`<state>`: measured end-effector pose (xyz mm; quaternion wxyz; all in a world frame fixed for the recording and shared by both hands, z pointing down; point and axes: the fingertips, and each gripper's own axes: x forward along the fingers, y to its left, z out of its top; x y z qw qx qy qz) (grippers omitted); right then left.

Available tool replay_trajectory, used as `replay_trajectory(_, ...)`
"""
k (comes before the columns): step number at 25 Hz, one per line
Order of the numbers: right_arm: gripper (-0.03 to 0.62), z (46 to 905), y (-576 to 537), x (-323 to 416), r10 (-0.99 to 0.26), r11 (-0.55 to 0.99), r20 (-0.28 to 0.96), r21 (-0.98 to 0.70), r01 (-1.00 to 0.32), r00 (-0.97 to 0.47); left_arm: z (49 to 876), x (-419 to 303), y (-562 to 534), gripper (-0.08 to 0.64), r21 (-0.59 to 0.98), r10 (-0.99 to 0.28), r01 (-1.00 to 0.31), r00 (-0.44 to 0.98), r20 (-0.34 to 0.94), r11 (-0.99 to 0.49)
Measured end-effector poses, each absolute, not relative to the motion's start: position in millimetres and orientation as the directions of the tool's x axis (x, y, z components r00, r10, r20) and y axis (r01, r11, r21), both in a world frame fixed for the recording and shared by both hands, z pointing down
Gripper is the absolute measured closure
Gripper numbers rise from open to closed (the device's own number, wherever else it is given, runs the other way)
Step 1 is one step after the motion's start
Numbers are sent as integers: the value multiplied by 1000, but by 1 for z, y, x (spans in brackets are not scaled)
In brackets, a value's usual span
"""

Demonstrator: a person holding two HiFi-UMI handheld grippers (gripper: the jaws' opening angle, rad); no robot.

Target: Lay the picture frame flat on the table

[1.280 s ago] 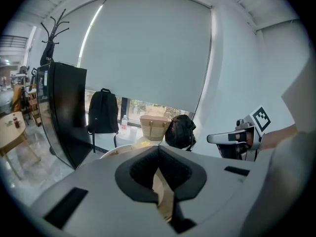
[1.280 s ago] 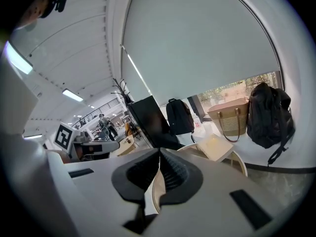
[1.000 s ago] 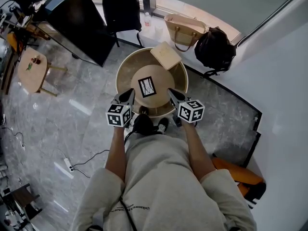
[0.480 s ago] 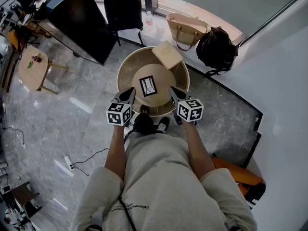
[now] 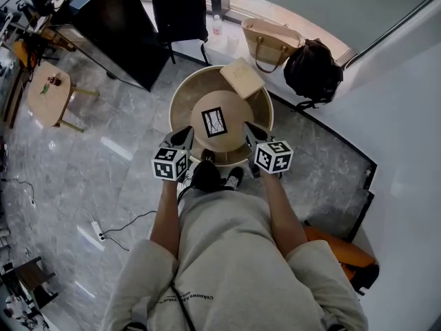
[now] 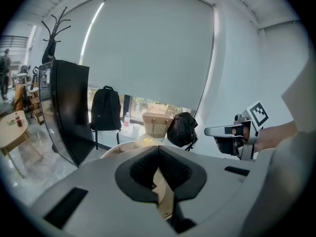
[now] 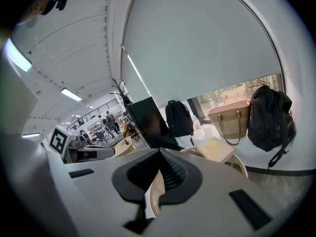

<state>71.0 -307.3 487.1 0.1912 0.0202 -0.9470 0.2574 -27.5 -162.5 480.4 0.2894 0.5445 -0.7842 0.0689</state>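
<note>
Nothing has shifted in the last second: the left tool (image 5: 185, 134) and right tool (image 5: 248, 129), both pressed together and empty, hover at the round desk's (image 5: 180, 105) near rim, while the picture frame (image 5: 213, 122) seemingly lies flat mid-desk, so the task looks done.

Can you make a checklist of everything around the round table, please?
Surface: round table, wooden, rimmed.
Job's things: frame at its middle, untouched; flat or propped, cannot tell.
Clutter: pale board on the far rim.
Grippers: left gripper and right gripper both shut, empty, at the near edge.
Cables: cable and power strip on the floor.
Surroundings: backpack, tote, black bag, dark screen, small table.
</note>
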Motion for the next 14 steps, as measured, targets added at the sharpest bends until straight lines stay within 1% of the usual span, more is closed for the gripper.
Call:
replay_trajectory(5,560,488,-303,68,67,864,375,-485,-134,-925,482,-29,-156,538,210,-809,-886,-251,532,413)
replay_trajectory(14,560,505,-277,60,160,846,419,-524,-94,-894,487,-25,-134,538,219,-802,-877,-256,540,428)
